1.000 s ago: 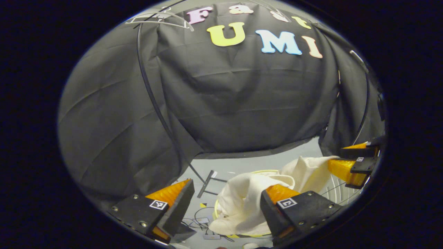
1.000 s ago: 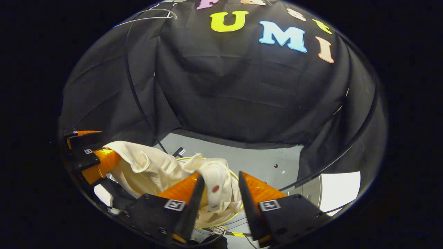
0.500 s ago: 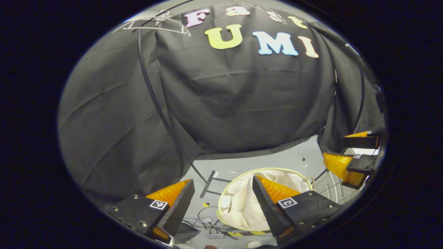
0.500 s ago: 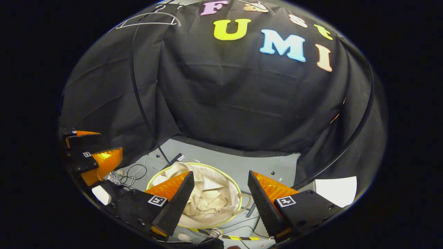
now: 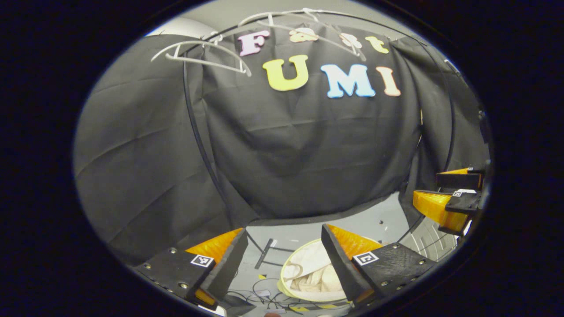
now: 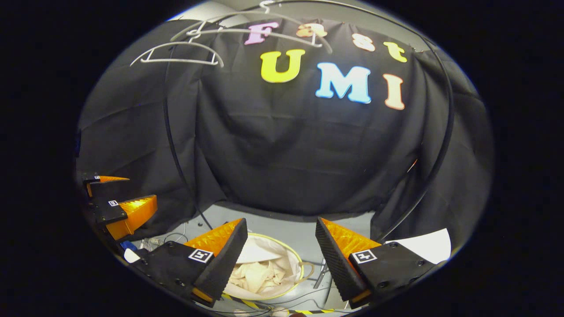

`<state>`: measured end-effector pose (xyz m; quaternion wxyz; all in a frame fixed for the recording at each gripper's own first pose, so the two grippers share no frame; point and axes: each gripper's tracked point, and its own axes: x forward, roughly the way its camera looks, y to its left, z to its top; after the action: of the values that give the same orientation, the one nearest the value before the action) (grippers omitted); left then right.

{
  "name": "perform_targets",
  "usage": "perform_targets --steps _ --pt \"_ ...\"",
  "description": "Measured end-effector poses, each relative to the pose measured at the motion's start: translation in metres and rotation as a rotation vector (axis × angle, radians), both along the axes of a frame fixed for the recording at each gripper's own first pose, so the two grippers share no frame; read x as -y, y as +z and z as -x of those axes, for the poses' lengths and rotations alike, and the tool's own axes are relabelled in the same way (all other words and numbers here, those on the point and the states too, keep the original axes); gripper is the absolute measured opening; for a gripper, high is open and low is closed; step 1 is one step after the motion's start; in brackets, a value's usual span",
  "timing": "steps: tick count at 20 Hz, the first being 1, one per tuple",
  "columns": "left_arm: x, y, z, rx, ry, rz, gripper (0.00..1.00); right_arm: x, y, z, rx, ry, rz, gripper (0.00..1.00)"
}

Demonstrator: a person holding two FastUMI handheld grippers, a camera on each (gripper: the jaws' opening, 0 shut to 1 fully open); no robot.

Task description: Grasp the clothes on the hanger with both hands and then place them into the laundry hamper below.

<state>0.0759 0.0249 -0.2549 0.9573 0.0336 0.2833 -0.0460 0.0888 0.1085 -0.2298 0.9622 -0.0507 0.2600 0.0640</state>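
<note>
Both my left gripper (image 5: 282, 242) and right gripper (image 6: 280, 233) hang spread and empty above the laundry hamper (image 6: 294, 255). Cream clothes (image 6: 257, 275) lie crumpled inside it, and 2 bare hangers (image 6: 176, 53) hang high on the rail.

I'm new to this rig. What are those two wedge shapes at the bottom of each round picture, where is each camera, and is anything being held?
Each picture comes from a camera riding on a handheld two-finger gripper. The wedges are that gripper's own fingers. In the left gripper view, the left gripper stands open, holding nothing; the right gripper in its own view is open too. Each view also catches the other gripper at its edge. Below, on the floor, the laundry hamper contains the cream clothes. Up top hang bare white hangers.
</note>
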Motion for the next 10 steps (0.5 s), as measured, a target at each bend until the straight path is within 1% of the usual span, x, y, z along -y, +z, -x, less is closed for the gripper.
perform_targets --steps 2,5,7,10 --pt "-0.001 0.037 -0.005 0.068 -0.005 0.007 1.00 0.011 0.030 0.003 0.063 -0.018 -0.007 0.98" --pt "0.001 0.095 -0.009 0.170 0.017 0.034 1.00 0.028 0.081 0.010 0.163 -0.041 -0.032 0.97" --pt "-0.001 0.133 -0.003 0.246 0.034 0.062 1.00 0.043 0.111 0.018 0.218 -0.057 -0.043 0.97" --pt "-0.004 0.186 0.019 0.344 0.054 0.068 1.00 0.063 0.150 0.034 0.285 -0.069 -0.061 0.98"
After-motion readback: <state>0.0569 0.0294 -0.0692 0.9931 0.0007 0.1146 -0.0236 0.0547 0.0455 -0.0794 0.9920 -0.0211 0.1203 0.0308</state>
